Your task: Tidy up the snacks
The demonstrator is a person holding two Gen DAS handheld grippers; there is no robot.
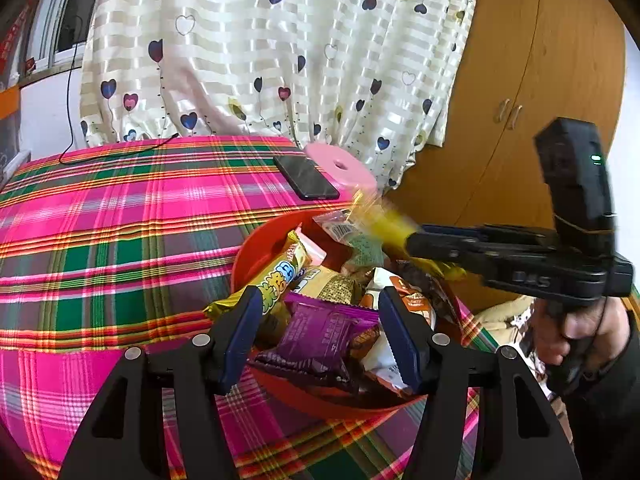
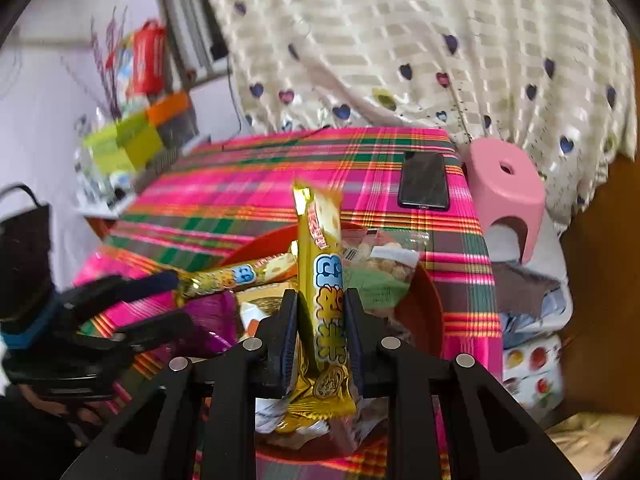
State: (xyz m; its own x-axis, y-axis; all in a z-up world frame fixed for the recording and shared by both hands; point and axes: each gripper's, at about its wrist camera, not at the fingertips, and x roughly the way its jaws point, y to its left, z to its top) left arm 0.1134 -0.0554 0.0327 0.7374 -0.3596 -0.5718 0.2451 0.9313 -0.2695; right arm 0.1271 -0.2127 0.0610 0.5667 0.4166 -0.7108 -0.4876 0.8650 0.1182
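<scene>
A red bowl (image 1: 256, 248) full of wrapped snacks sits on the plaid tablecloth. My left gripper (image 1: 320, 312) stands open over the bowl's near side, its fingers on either side of a purple packet (image 1: 320, 336) without pressing it. A long gold snack bar (image 1: 276, 280) lies in the bowl at the left. My right gripper (image 2: 322, 312) is shut on another gold snack bar (image 2: 326, 304), which stands upright between its pads above the bowl (image 2: 424, 304). From the left wrist, the right gripper (image 1: 416, 240) comes in from the right with its bar blurred.
A black phone (image 1: 306, 178) lies on the plaid table (image 1: 120, 240) beyond the bowl. A pink stool (image 2: 506, 184) stands past the table's far corner, before a heart-patterned curtain (image 1: 280, 40). A wooden cabinet (image 1: 540, 80) is at right. Boxes (image 2: 132, 140) crowd the left.
</scene>
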